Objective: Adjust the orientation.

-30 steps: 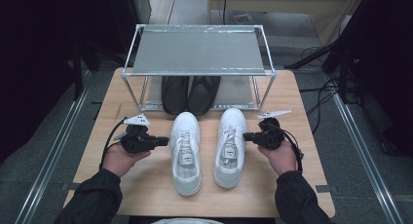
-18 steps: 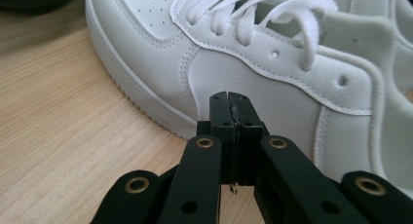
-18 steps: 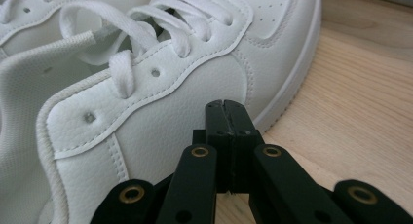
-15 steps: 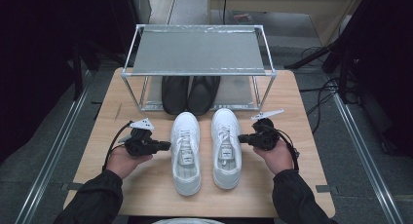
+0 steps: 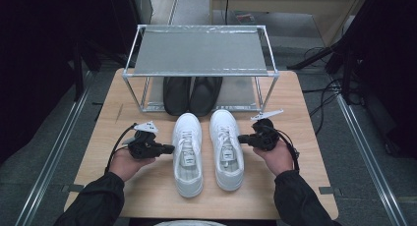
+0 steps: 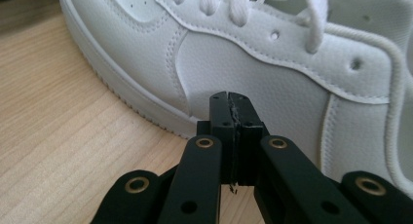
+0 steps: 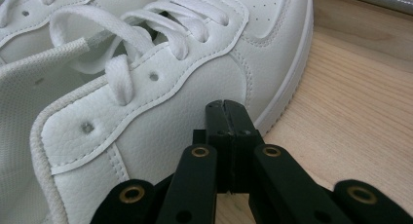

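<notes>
Right now the left gripper (image 6: pixel 229 98) has its fingers pressed fully together, nothing between them, tips right against the outer side of the left white leather lace-up sneaker (image 6: pixel 292 58). Same story opposite: the right gripper (image 7: pixel 225 106) is clamped shut on nothing, tips at the outer side of the right white leather sneaker (image 7: pixel 160 87). Both sneakers sit side by side mid-way across the wooden surface (image 5: pixel 305 113), toes toward its far edge, where a pair of black shoes (image 5: pixel 192 93) sits under the metal shelf rack (image 5: pixel 199 51).

White sneaker pair (image 5: pixel 209 150) upright, side by side, toes toward rack, laced.
</notes>
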